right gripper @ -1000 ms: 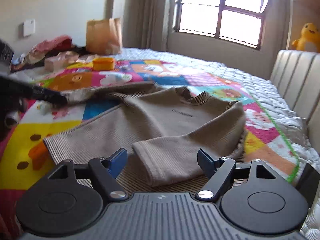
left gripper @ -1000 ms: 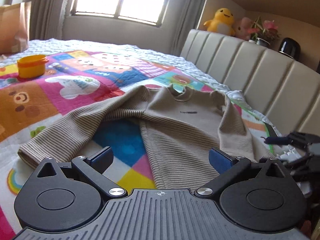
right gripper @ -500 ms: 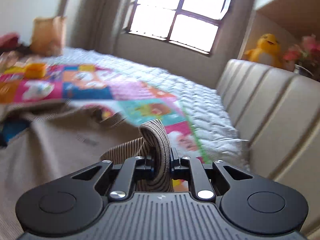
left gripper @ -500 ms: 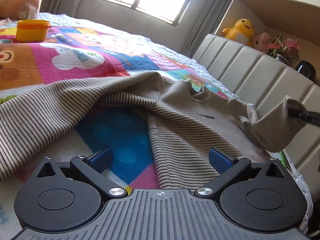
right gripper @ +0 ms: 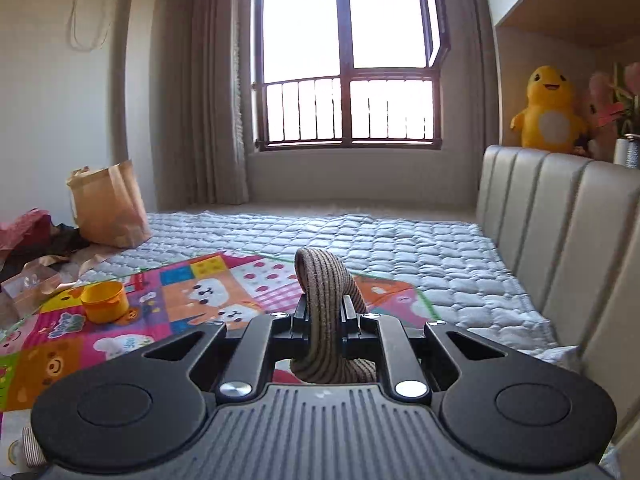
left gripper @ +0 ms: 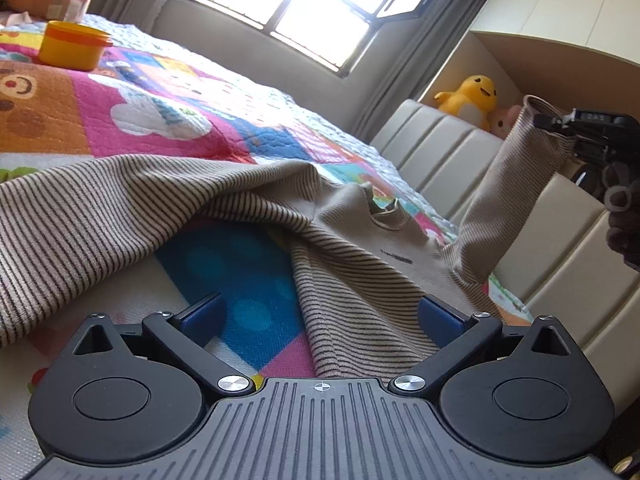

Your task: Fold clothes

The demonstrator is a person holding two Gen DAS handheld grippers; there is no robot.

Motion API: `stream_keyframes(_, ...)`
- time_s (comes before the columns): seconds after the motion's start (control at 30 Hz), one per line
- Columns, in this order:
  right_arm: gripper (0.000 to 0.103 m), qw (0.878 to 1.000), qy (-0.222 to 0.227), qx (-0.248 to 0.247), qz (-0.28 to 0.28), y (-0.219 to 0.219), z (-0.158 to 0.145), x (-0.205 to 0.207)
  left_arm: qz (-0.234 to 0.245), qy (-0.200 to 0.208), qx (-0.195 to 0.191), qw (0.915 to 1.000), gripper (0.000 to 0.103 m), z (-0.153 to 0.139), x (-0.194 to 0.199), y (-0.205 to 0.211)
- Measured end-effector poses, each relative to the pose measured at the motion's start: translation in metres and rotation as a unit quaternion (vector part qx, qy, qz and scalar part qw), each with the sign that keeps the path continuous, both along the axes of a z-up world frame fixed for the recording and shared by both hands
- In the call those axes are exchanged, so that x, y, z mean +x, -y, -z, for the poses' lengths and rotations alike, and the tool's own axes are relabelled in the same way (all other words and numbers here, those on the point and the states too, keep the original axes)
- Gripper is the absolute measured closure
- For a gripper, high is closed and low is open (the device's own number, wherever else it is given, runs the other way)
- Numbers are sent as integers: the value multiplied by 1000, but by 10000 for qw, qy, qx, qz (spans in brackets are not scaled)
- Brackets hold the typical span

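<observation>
A beige striped long-sleeve shirt (left gripper: 360, 252) lies on a colourful quilted mat (left gripper: 248, 280) on the bed. My left gripper (left gripper: 320, 316) is open, low over the mat, with the shirt's hem edge between its fingers. My right gripper (right gripper: 325, 320) is shut on the shirt's right sleeve cuff (right gripper: 324, 280) and holds it lifted. In the left wrist view the right gripper (left gripper: 560, 124) shows at the upper right with the sleeve (left gripper: 508, 184) hanging stretched from it. The other sleeve (left gripper: 80, 208) lies spread to the left.
An orange cup (left gripper: 72, 46) stands on the mat at the far left, also in the right wrist view (right gripper: 105, 302). A padded headboard (right gripper: 560, 232) runs along the right. A paper bag (right gripper: 108, 206) and clutter sit at the far left. A yellow plush duck (right gripper: 550, 112) is on the shelf.
My right gripper has closed on the right sleeve cuff and lifted it high above the bed. My left gripper has moved lower and closer to the shirt's hem, still open.
</observation>
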State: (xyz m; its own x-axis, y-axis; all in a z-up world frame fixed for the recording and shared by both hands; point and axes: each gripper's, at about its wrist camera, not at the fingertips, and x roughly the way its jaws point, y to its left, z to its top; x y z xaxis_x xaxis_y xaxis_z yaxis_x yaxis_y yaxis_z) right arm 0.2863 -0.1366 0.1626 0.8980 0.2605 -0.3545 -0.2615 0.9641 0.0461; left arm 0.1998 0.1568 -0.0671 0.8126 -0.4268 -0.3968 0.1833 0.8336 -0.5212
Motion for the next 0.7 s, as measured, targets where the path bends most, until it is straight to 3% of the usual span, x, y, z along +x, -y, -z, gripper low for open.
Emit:
stream_keyframes(0.17,90,9990,-349,-206,-201,-55,34,21,8,75,-223,9997,0,4,-1,-5)
stream_keyframes(0.37,79,9988,-372,-146,-278,-85,41,26,20,137,-420,9990,0,7,-1,-10)
stream_keyframes(0.53,55,9994,-199,127,-272,-63,32,11,32,155,-512,9986,0,8,-1,-12)
stream_keyframes(0.7,36,9988,-344,350,-13,-9,48,-21,36,150,-546,9984,0,9,0,-14)
